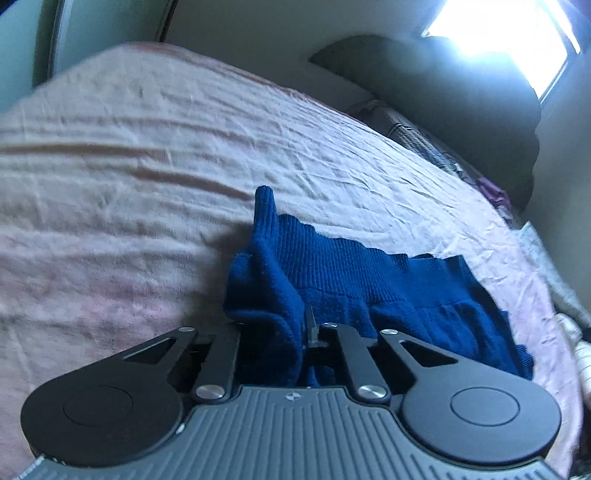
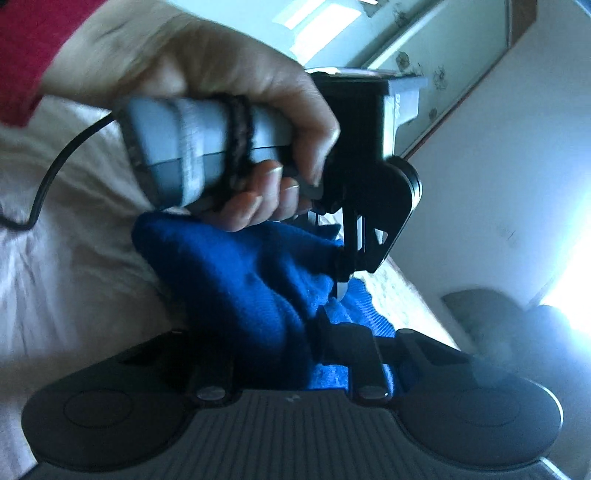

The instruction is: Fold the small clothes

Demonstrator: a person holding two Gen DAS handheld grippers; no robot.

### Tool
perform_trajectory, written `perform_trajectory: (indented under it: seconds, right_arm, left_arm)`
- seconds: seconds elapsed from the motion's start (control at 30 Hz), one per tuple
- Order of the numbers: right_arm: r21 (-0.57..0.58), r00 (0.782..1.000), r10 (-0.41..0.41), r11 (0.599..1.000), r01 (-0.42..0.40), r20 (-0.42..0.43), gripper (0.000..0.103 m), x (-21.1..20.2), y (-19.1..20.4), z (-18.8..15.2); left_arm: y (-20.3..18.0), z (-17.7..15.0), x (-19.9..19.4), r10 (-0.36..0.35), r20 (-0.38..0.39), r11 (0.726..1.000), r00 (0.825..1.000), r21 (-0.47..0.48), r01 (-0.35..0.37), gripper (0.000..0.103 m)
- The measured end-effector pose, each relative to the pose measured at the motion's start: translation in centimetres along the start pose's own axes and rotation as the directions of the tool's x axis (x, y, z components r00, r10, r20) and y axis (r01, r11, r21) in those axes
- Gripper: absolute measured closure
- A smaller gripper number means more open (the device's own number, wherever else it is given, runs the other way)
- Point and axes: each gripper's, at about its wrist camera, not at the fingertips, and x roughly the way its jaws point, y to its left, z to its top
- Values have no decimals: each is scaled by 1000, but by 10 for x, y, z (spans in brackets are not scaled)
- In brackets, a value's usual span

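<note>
A small dark blue knitted garment with a ribbed band hangs over the pink bedsheet. My left gripper is shut on a bunched edge of it, and one corner sticks up beyond the fingers. In the right wrist view the same blue garment fills the middle. My right gripper is shut on another part of it. The left gripper, held by a bare hand, pinches the cloth just beyond, close to my right gripper. Both views are blurred.
The wrinkled pink sheet covers a bed. A dark cushion or headboard and some clutter lie at the bed's far right edge. A bright window glares above. A black cable trails from the left gripper's handle.
</note>
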Motion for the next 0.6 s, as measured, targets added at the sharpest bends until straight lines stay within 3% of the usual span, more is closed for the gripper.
perform_trajectory:
  seconds: [0.23,0.6]
  right_arm:
    - [233,996,66,969,-78,58,84,-18,-49,-3]
    - [537,983,92,828,-164,158,84,-47,-124,-40]
  left_arm:
    - [-26,7,-31,51,67,999,996,15,-52,93]
    - [-91,16,-54,28,136,999,990,13,-30,93]
